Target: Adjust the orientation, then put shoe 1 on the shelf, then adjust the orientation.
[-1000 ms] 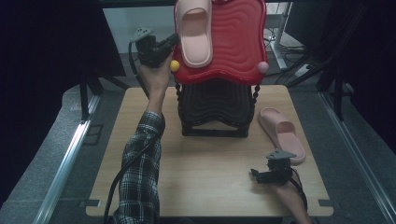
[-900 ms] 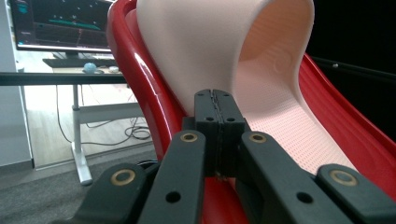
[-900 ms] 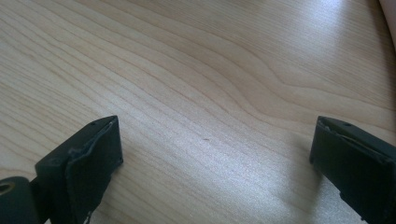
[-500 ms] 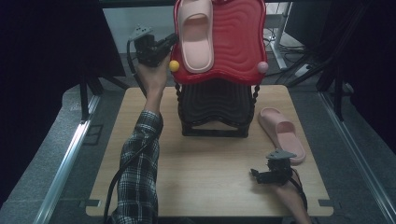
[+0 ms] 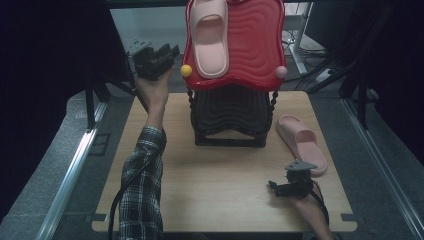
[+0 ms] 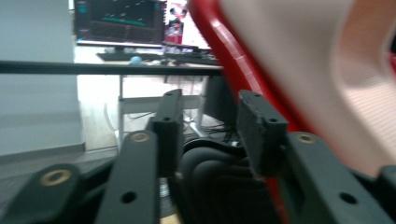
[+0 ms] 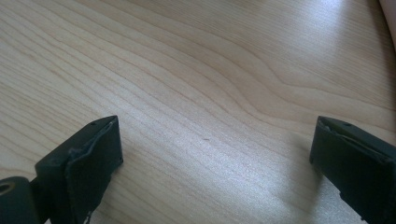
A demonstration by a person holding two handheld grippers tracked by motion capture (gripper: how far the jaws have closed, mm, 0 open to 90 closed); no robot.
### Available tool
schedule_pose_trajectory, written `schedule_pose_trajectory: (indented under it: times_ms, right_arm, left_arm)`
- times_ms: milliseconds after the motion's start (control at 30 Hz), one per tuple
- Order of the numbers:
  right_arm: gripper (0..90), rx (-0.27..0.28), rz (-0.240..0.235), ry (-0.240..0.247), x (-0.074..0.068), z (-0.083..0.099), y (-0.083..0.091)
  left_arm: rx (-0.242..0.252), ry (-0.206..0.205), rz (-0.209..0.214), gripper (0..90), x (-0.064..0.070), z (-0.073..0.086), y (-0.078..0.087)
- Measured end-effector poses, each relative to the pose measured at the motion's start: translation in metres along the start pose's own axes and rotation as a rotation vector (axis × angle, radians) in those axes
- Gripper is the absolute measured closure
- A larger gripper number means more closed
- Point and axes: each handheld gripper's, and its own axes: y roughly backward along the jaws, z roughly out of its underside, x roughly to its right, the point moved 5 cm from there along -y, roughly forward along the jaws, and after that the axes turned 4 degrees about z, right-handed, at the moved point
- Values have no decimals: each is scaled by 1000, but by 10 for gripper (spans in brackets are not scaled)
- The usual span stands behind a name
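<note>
One pink slipper (image 5: pixel 209 35) is set on the red rack (image 5: pixel 252 45); the other slipper (image 5: pixel 301 144) is left on the desk (image 5: pixel 220 190). Nothing is gripped: the left gripper (image 5: pixel 167 52) and right gripper (image 5: pixel 274 186) are held parted.

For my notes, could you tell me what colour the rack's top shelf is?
Red, with a wavy ribbed surface; the high view shows it best.

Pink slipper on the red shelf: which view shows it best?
High view: the pink slipper lies whole on the red top shelf, toe toward the camera. Left gripper view catches a blurred pink edge of it beside the tongs. Right gripper view faces the wooden tabletop.
</note>
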Motion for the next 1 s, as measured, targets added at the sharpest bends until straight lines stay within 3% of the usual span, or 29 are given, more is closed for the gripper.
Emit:
schedule_pose_trajectory:
  times_ms: [33,267,533,733,1000]
  right_arm:
    - [23,0,0,0,0,0,0]
    - [23,0,-1,0,0,0,0]
    - [23,-1,0,0,0,0,0]
    - [23,-1,0,0,0,0,0]
    - [23,-1,0,0,0,0,0]
  left_arm:
    - [-9,4,-22,520,-5,5,3]
    - [-40,24,-64,382,-22,27,10]
    - [-95,78,-107,200,-40,60,18]
    - [-167,68,-137,79,-45,80,21]
    - [-248,39,-137,36,-44,109,27]
